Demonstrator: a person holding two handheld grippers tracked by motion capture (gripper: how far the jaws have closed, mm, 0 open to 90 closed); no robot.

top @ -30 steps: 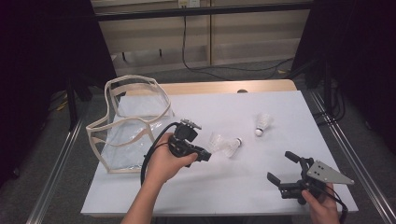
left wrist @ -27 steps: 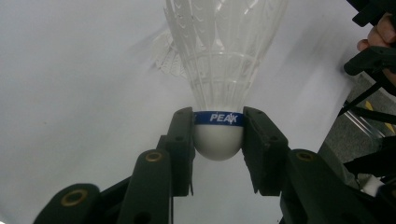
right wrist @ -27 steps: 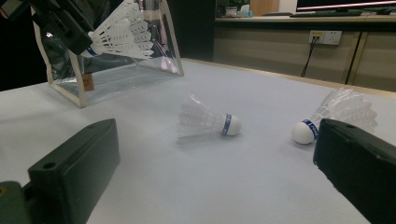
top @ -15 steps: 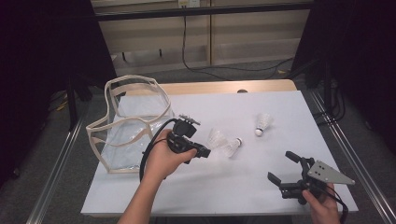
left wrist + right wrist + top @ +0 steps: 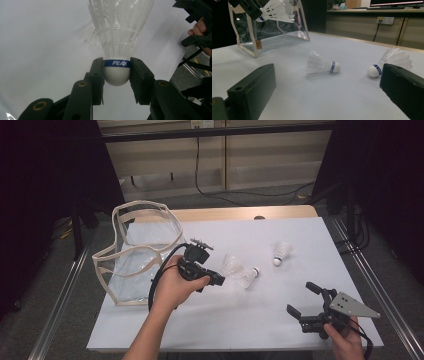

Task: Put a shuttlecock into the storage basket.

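I have the left gripper (image 5: 220, 281) clamped on a white shuttlecock (image 5: 117, 47): in the left gripper view both black jaws press the rounded cork at its blue band, with the feather skirt pointing away from me. I take the clear bag (image 5: 137, 251) with the beige trim as my landmark. In the high view the held shuttlecock sits just off the bag's right edge, lifted above the white table (image 5: 210, 330), and in the right gripper view it hangs in front of the bag's upper part, skirt toward the bag. A second shuttlecock (image 5: 247, 277) lies on its side on the table a little farther right of the bag, close beside the left gripper's tips. A third shuttlecock (image 5: 281, 253) lies well to the right of the bag, toward the far side of the table. My right gripper (image 5: 305, 299) rests low at the near right corner, far from the bag, its jaws spread wide with nothing between them, the two loose shuttlecocks framed between them in its own view.
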